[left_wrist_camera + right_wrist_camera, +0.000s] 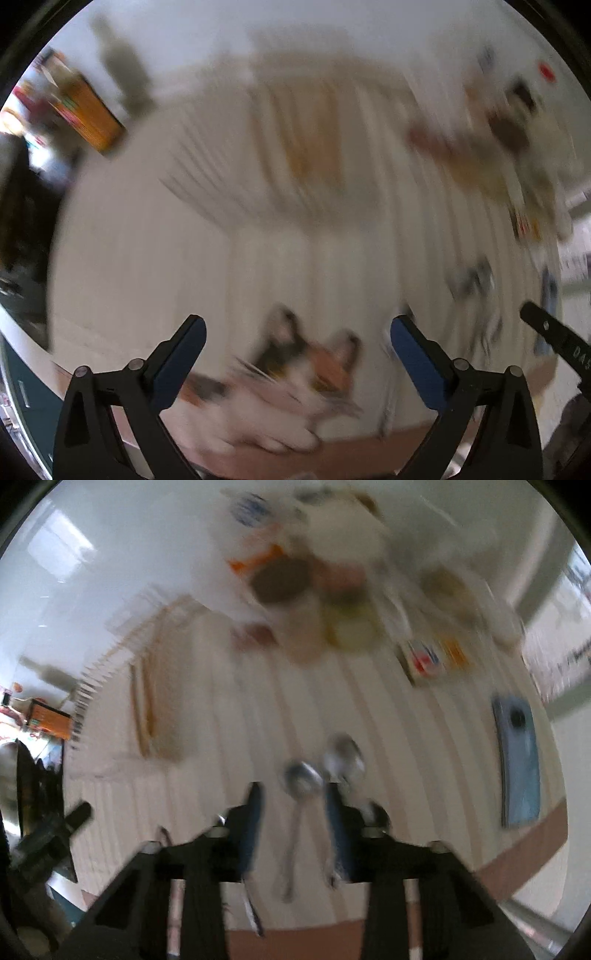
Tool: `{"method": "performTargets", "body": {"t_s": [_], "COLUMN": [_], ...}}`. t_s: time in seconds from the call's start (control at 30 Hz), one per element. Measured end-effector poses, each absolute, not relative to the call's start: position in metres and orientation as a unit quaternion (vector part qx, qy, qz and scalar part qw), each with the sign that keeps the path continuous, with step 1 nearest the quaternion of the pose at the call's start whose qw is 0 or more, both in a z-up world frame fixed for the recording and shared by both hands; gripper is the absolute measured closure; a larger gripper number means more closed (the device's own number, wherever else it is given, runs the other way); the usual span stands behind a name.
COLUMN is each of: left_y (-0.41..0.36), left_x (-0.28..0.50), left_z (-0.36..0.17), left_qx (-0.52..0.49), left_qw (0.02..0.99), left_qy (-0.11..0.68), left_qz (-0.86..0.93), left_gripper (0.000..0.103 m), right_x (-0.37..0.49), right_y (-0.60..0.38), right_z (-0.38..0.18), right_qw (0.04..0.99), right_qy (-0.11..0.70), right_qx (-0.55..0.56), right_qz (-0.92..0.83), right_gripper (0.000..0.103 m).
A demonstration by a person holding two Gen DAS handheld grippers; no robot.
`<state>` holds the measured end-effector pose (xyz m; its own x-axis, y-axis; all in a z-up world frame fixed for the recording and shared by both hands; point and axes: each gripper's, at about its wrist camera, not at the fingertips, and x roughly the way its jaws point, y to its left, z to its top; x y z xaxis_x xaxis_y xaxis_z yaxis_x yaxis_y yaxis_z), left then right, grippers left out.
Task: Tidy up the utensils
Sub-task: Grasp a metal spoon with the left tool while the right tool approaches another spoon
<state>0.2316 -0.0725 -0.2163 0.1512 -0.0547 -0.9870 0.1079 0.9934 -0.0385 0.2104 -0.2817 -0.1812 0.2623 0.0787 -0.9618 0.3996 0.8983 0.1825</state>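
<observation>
In the left wrist view, everything beyond the gripper is smearing with motion blur. The left gripper (pixel 298 332) is pointing down over the pale striped tablecloth (pixel 147 240), its blue-padded fingers (pixel 177 365) standing wide apart with nothing clamped between them. Beneath the gap a blurred calico cat (pixel 299 365) is lying at the table's near edge. No utensil is readable here.

In the right wrist view, the right gripper (pixel 291 794) is hanging over two metal spoons (pixel 303 779) lying side by side on the cloth. Their long axes are running toward the camera, bowls pointing away, handles trailing back under the fingers. The fingers (pixel 255 812) are standing partly apart, straddling the left spoon's handle; the blur hides whether they are pressing on it.
</observation>
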Motion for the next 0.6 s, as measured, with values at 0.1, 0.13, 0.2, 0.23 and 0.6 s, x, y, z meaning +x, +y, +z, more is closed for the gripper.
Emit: {"method": "performTargets", "body": {"t_s": [0.1,0.13,0.2,0.23,0.6], "left_y": [-0.105,-0.114,-0.131,-0.138,-0.175], "left_x": [0.213,0.209,0.202,0.198,0.184], "left_z": [-0.249,-0.26,-0.275,-0.282,-0.29], "left_qx": [0.022,0.026,0.04,0.048,0.127], "left_qw": [0.721,0.709,0.695,0.689,0.704], "left_qy": [0.687,0.698,0.71,0.715,0.69], "left_qz": [-0.089,-0.099,-0.107,-0.109,-0.11], "left_gripper": [0.019,0.024,0.042,0.046,0.098], "right_x": [0.185,0.177,0.165,0.159,0.125], "right_y": [-0.298,-0.304,-0.314,-0.319,-0.352], "right_z": [-0.201,-0.208,-0.218,-0.223,-0.245], "right_qw": [0.753,0.746,0.738,0.734,0.722], "right_qy": [0.611,0.616,0.622,0.625,0.622], "right_qx": [0.219,0.224,0.233,0.236,0.272], "right_qz": [-0.112,-0.115,-0.119,-0.122,-0.132], "right_gripper": [0.073,0.073,0.073,0.073,0.073]}}
